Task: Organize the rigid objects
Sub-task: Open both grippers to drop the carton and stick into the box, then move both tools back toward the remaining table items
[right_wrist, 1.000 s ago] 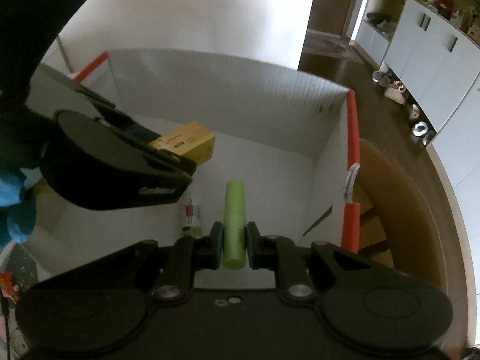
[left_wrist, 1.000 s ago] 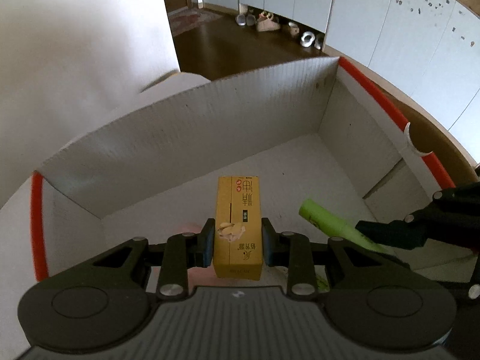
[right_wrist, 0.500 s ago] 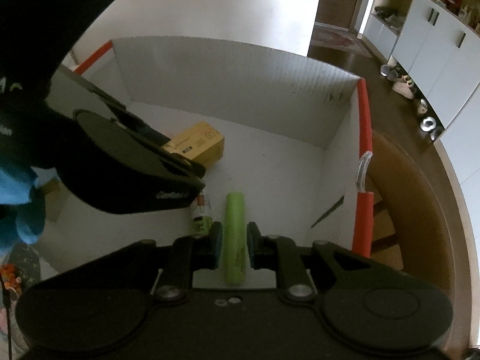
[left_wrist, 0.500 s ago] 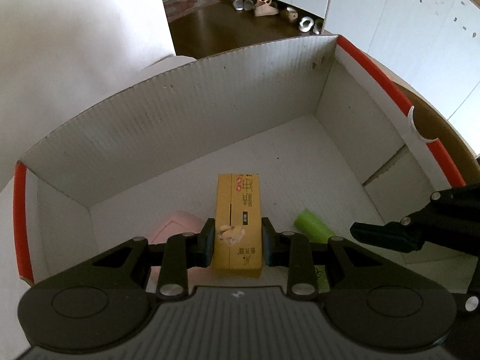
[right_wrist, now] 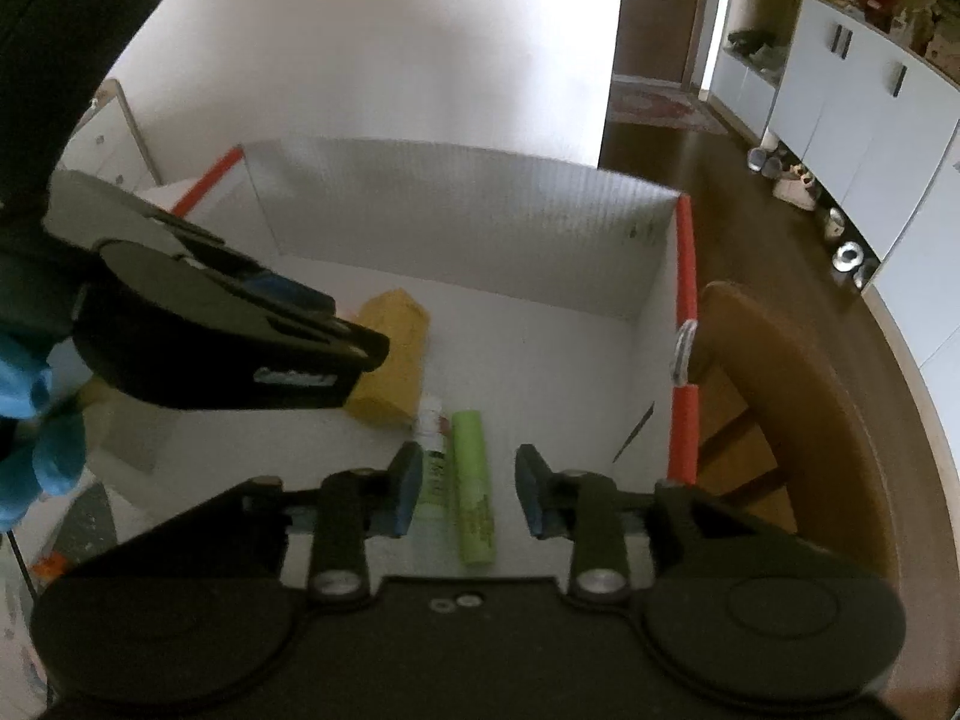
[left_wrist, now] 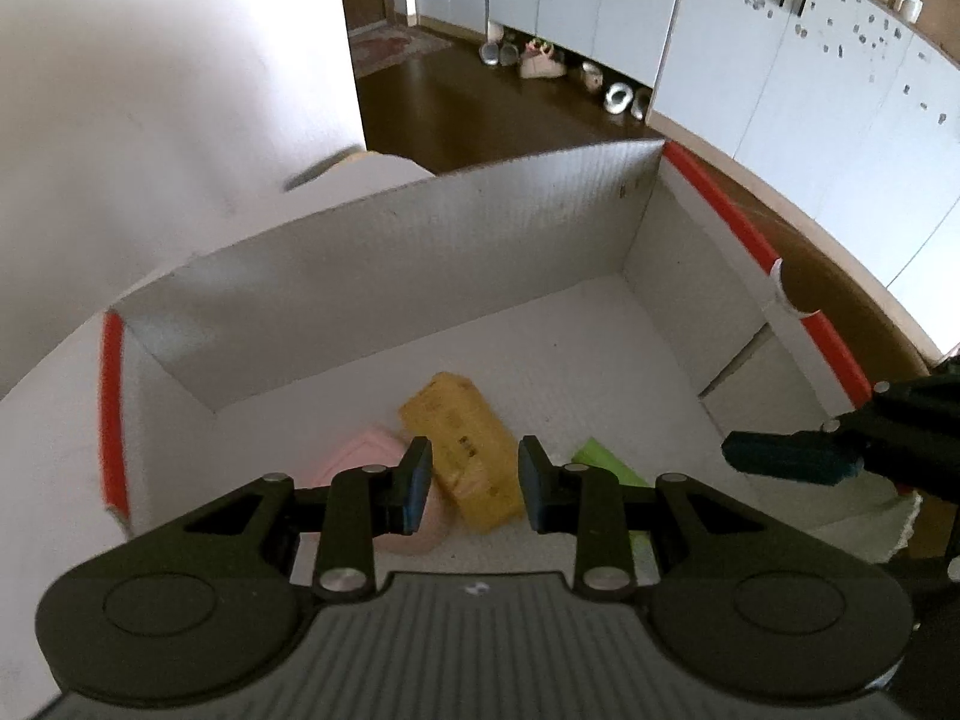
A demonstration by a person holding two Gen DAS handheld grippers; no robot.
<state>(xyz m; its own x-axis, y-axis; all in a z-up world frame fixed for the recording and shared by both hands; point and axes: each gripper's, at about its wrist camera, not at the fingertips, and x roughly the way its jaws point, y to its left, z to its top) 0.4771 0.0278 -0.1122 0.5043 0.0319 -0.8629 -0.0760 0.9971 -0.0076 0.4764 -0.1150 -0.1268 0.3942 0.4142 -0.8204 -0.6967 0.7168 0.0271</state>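
white box: pink object left view only; small tube right only.

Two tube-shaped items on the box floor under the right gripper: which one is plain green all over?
The green tube, the right-hand one of the pair. The small bottle touching its left side has a white top and a printed label.

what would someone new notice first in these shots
A white cardboard box with red-taped edges fills both views. On its floor lie a yellow carton, a bright green tube and a pink object. Both tools hang open above them, the left tool over the carton and the right tool over the tube.
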